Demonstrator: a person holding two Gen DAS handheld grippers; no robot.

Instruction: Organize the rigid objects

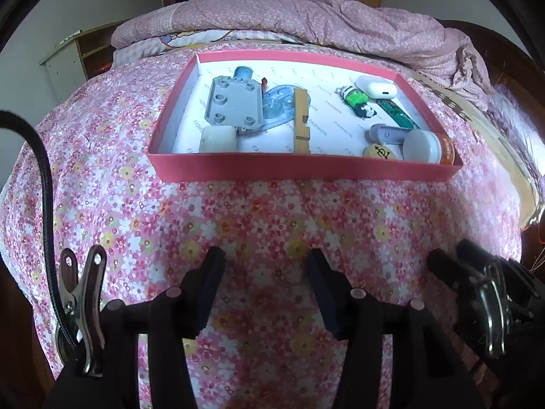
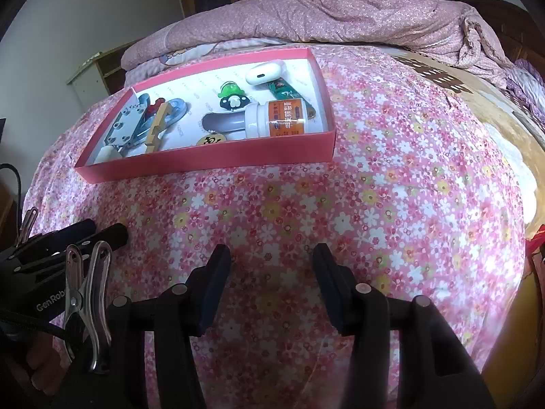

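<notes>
A shallow red box [image 1: 299, 170] lies on the floral bedsheet and holds several small objects: a grey plastic plate [image 1: 235, 102], a wooden clothespin [image 1: 301, 121], a white earbud case [image 1: 376, 88], a green keychain figure [image 1: 357, 100] and a white bottle with an orange label [image 1: 425, 145]. In the right wrist view the box [image 2: 218, 160] is at upper left, with the bottle [image 2: 277, 119] and earbud case [image 2: 264, 71] inside. My left gripper [image 1: 265, 259] is open and empty over the sheet, well short of the box. My right gripper [image 2: 272, 255] is open and empty too.
A rumpled pink quilt [image 1: 306, 17] is piled behind the box. The right gripper's body [image 1: 483, 283] shows at the left view's lower right; the left gripper's body [image 2: 61, 242] shows at the right view's lower left. A wooden headboard [image 1: 504, 54] curves along the right.
</notes>
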